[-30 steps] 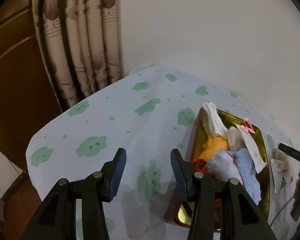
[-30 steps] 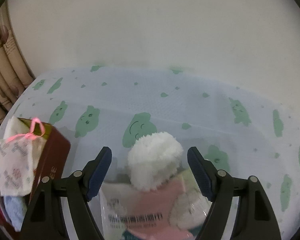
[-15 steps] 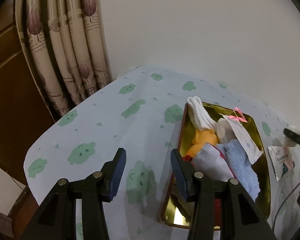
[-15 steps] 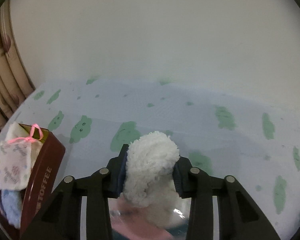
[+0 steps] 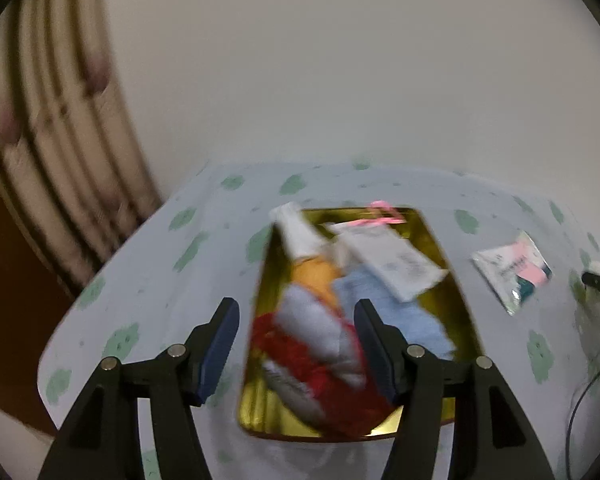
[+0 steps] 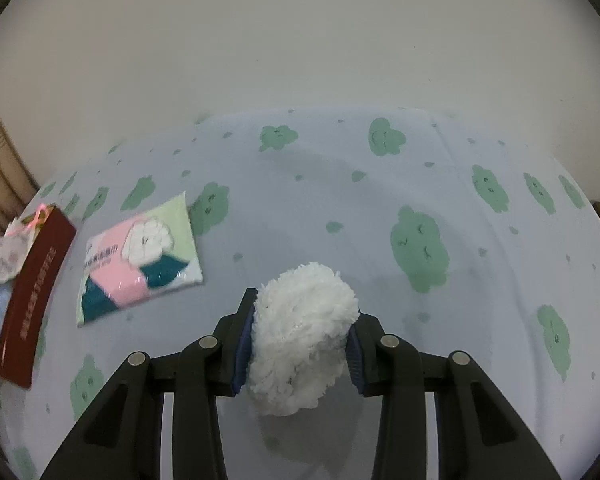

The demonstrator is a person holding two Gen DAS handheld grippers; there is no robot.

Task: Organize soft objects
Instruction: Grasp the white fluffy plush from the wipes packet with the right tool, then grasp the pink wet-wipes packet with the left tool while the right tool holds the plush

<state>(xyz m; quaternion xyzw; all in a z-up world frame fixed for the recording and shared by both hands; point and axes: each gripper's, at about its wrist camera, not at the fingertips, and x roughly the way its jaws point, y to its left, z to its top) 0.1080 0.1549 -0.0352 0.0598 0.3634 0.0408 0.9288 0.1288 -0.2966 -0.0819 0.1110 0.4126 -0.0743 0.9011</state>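
White fluffy ball (image 6: 306,334) clamped in the right gripper (image 6: 300,344), carried above the worktop (image 6: 380,208).
Left gripper (image 5: 296,344), jaws just widened and empty, hovers over the gold tin (image 5: 440,248); tissue packet (image 6: 140,264) lies at ten o'clock. Next, probably: swing the ball over the tin and release.

Both cameras are riding on my claws, looking forward and down along the fingers. Left view is sitting close above the tin (image 5: 440,248), facing the wall (image 5: 340,60) and curtain (image 5: 52,128). Right view is hanging low over the tablecloth (image 6: 380,208), facing the same wall. Both are sharing the tin (image 6: 32,292), the plastic packet (image 5: 512,270) (image 6: 140,256) and the cloth.
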